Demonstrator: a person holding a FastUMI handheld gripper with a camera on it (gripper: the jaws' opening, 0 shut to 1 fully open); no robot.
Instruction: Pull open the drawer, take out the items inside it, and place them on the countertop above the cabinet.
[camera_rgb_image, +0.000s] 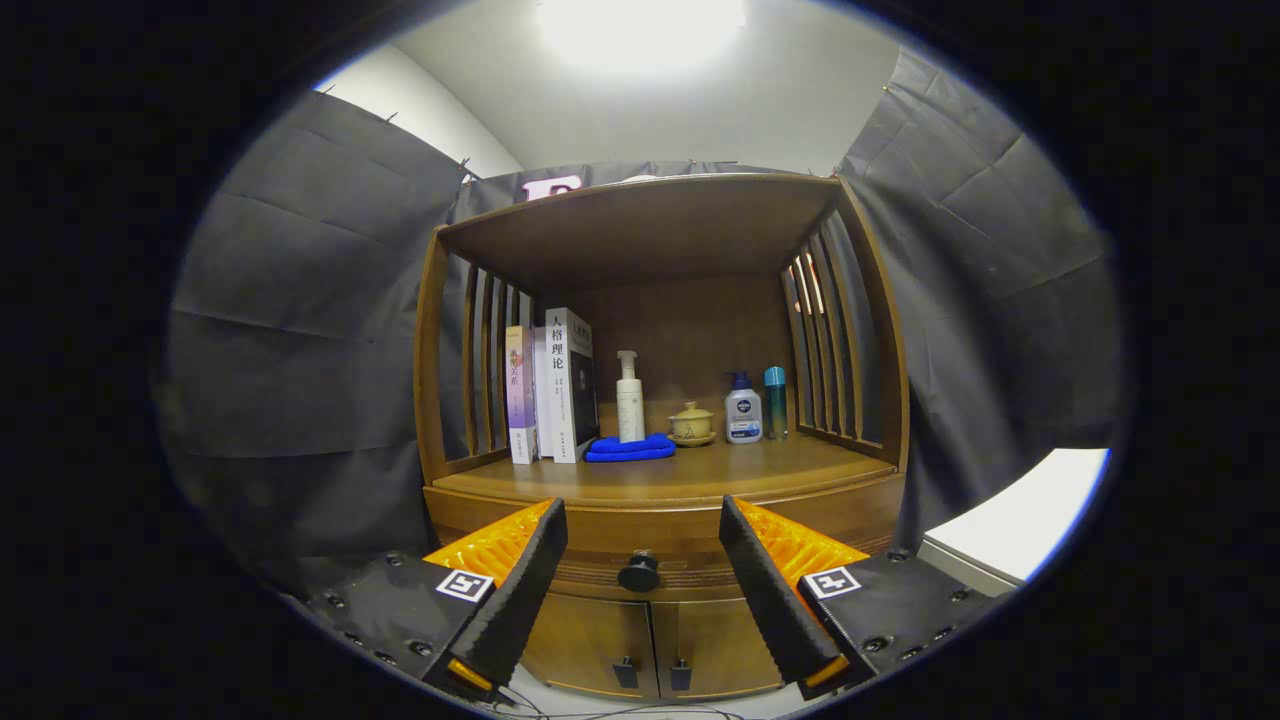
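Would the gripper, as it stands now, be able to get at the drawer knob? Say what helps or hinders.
Probably yes. The gripper is open, and the black drawer knob sits just ahead, centred between its fingers, with nothing between them. The drawer is shut.

**Mock household corner inside a cloth-walled booth**

Staged, not lived in: wooden cabinet (660, 560) with slatted shelf (660, 470) holding books (555, 385), pump bottles (630, 397), lidded cup (691, 423), folded blue cloth (630, 449); enclosed by pinned black fabric (300, 330) under a white ceiling (640, 90).
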